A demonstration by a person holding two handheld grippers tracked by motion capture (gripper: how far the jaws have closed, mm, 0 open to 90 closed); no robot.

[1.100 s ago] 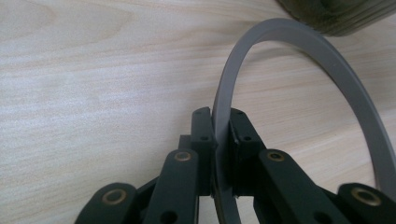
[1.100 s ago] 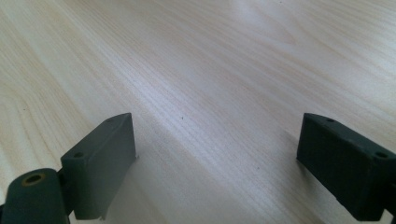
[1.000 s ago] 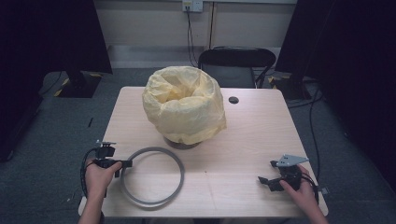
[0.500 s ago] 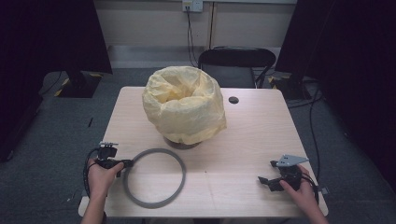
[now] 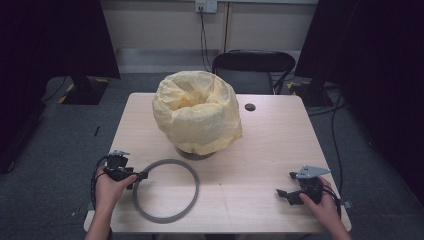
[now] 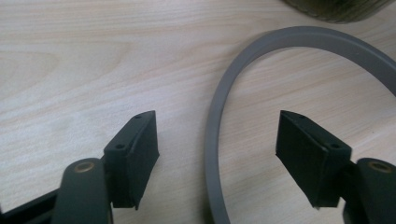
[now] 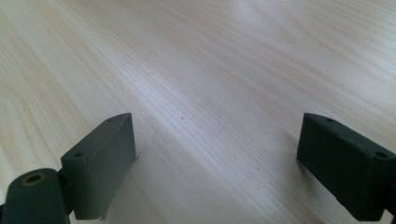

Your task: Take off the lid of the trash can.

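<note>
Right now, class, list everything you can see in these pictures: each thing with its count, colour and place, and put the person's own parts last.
Table: one, light wood, centre of the room.
Bag: one, pale yellow, lining a container at the table's middle, mouth open upward.
Container base: one, dark, under the bag.
Ring: one, grey, flat on the table near the front left.
Round spot: one, dark, on the table's far side right of the bag.
Chair: one, black, behind the table.
Wall socket: one, pale, with a cable hanging.
Left gripper: one, black, open, jaws either side of the ring's rim.
Right gripper: one, black, open over bare table.
</note>
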